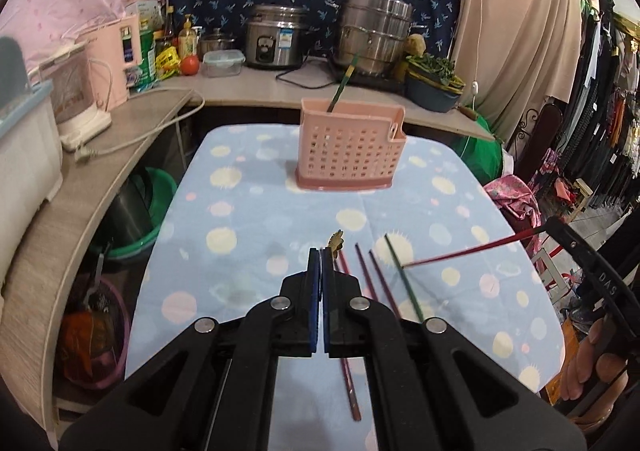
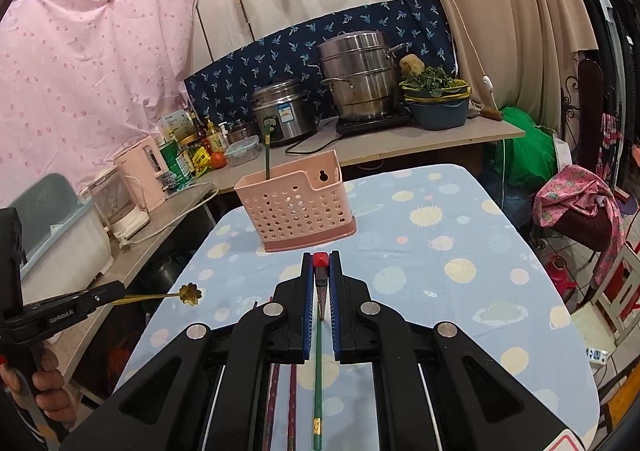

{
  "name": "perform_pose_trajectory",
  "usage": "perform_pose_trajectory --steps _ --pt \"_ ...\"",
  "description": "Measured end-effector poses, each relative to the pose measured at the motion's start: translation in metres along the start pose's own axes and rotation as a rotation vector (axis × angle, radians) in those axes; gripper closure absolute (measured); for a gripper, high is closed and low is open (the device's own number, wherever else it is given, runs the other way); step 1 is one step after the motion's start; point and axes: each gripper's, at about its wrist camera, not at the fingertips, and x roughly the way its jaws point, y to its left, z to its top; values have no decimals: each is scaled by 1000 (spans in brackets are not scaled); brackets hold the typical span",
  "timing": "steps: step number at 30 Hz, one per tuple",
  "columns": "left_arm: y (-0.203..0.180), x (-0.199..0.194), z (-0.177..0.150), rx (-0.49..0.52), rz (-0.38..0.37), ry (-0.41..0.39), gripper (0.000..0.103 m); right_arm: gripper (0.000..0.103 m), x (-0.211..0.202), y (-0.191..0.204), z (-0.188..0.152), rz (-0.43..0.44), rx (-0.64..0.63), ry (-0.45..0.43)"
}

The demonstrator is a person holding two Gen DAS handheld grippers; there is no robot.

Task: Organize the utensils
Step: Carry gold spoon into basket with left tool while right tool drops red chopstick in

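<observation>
Left gripper (image 1: 322,251): fingers pressed together on a gold flower-headed spoon (image 2: 190,294), held above the table's left edge.
Right gripper (image 2: 320,257): fingers clamp a red chopstick (image 1: 468,251), lifted.
Holder (image 1: 349,143): pink perforated basket at the table's (image 1: 248,211) far end, one green chopstick (image 1: 340,85) inside.
Near edge: a green chopstick (image 2: 318,379) and dark red ones (image 1: 370,271) lie loose.
Writing: "GenRobot.AI" on the left gripper.

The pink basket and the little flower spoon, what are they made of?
The pink basket looks like matte molded plastic, with even punched holes. The flower spoon in the left claw looks like brass-colored metal: thin and shiny, though painted plastic is possible.
</observation>
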Motion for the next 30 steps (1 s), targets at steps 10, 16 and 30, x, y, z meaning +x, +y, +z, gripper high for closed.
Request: perform_pose_trajectory --steps 10,16,30 --pt "-6 22 88 18 3 -44 102 96 37 -6 72 44 29 -81" --pt "-9 46 140 33 21 -59 102 96 55 -8 128 86 78 -182" --pt "-4 141 193 48 95 51 102 96 145 4 201 106 123 -294"
